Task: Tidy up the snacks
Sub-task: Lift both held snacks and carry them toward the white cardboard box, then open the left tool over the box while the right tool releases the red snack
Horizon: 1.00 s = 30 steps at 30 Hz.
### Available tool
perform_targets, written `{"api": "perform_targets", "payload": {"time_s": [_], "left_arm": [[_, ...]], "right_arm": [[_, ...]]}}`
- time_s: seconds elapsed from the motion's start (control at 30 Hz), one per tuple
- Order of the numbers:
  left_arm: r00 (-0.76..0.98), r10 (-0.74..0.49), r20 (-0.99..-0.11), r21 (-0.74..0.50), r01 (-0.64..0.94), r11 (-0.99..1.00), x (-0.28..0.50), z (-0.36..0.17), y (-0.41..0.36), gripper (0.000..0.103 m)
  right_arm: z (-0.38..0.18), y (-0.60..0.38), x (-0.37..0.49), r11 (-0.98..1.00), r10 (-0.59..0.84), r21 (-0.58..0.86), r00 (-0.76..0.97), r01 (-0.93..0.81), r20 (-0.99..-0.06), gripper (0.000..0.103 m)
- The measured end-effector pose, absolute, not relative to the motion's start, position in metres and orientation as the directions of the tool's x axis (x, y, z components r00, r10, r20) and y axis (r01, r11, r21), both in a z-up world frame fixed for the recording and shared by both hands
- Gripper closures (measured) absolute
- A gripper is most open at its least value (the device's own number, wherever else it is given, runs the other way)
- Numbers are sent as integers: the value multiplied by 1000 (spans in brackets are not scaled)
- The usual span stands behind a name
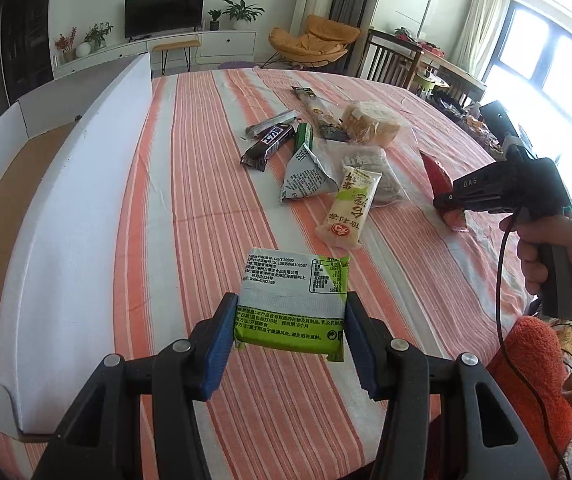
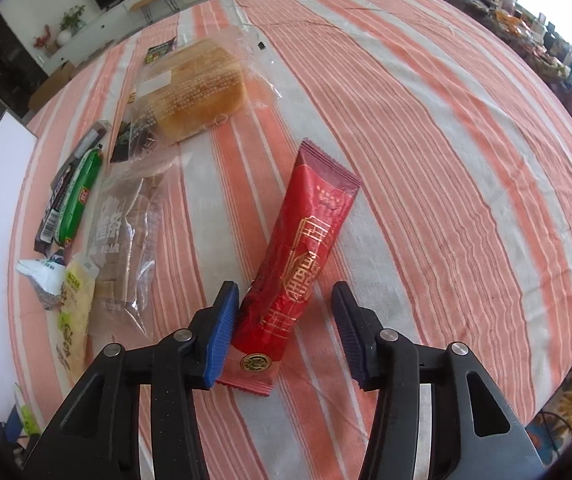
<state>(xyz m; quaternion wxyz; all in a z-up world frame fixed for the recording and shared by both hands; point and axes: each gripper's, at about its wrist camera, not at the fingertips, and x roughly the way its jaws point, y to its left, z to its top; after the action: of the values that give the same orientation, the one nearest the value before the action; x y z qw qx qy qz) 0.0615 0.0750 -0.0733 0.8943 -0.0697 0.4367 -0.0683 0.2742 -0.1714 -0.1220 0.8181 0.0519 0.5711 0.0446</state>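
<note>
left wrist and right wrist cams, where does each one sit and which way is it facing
Left wrist: on the left gripper, facing across the striped table toward the TV wall; its jaws clamp a green snack packet; the right hand shows.
Right wrist: on the right gripper, angled down at the table; open jaws straddle a red snack stick.
Shared: the red stick, bread bag, white box.

From the left wrist we are looking forward along the striped tablecloth (image 1: 189, 184) toward the television (image 1: 164, 12), box (image 1: 85, 184) alongside. From the right wrist we are looking steeply down, close to the cloth. The 2 views are sharing the bread bag (image 1: 372, 122) (image 2: 193, 88) and red packet (image 1: 442, 188) (image 2: 306, 240).
</note>
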Motion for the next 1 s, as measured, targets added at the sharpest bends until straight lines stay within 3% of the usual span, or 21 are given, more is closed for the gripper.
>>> {"api": "perform_targets", "payload": {"time_s": [0.3,0.53,0.77,1.0], "left_arm": [[679,-249,-691,-277,69,958,44,-20,93,51],[729,-252,-636,-308,59,949,31,25,123,51],[779,-93,-620,-250,-84,965,20,51,191,51],[759,122,-640,-183,-305,935,7,37,270,51]], "right_arm": [[-80,-207,230,894,377,443,430,61,-820,90],[-22,-171,191,827,527,554,477,-97,-703,90],[28,-89,163,737,674,602,409,-308,-615,90],[54,18,157,630,768,623,253,-463,-589,90]]}}
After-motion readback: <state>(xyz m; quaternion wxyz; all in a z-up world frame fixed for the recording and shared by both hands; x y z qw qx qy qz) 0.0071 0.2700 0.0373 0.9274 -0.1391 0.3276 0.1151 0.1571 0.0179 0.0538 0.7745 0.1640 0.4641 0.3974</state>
